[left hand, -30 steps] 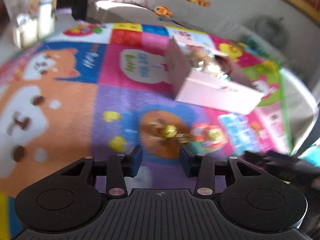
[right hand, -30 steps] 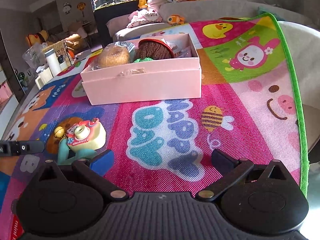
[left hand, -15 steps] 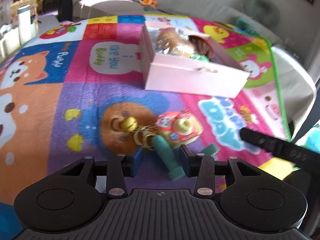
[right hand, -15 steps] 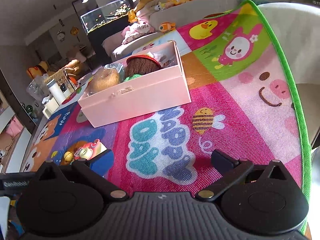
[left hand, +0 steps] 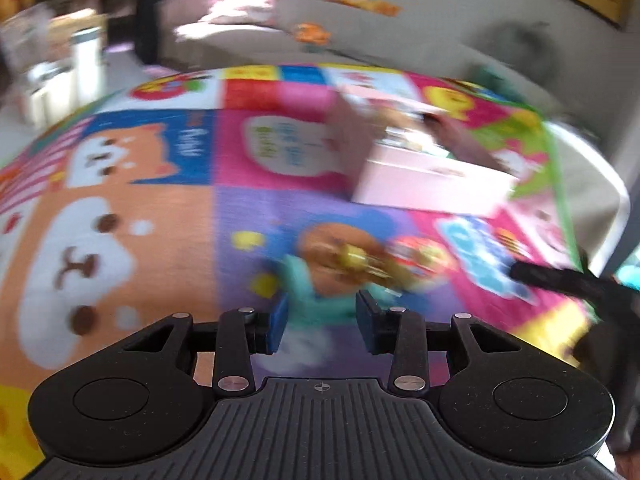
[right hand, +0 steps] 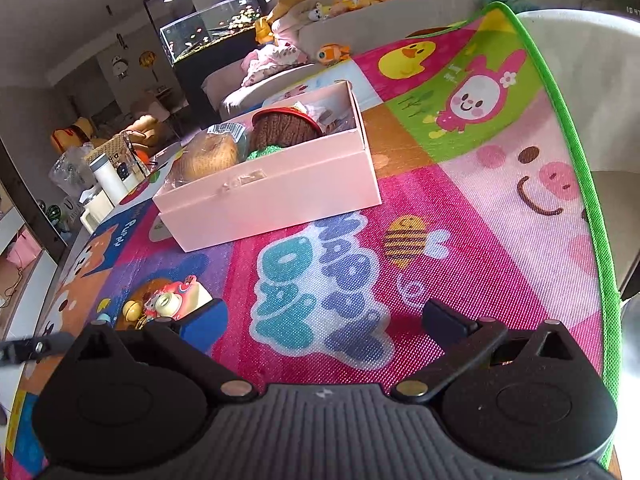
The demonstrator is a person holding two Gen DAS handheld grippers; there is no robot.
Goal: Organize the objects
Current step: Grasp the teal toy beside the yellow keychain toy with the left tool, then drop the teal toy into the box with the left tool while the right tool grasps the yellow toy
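A toy camera [left hand: 416,258], pink and cream with a gold bell and a teal strap [left hand: 308,300], lies on the colourful play mat just ahead of my left gripper [left hand: 320,320]. The left view is blurred. The left gripper is open, its blue pads on either side of the teal strap, not closed on it. The toy also shows in the right wrist view [right hand: 176,300], at the lower left. A pink box [right hand: 280,192] holding a bread roll, a brown knitted item and other things stands beyond it. My right gripper [right hand: 320,320] is wide open and empty over the mat.
The play mat [right hand: 460,208] covers a table, its green edge [right hand: 576,184] at the right. A white bottle and containers [right hand: 108,176] stand at the far left. A sofa with soft toys and a fish tank are behind.
The left gripper has swung back left and come closer to the toy, with the teal strap now between its pads. The right gripper has shifted slightly and stays open.
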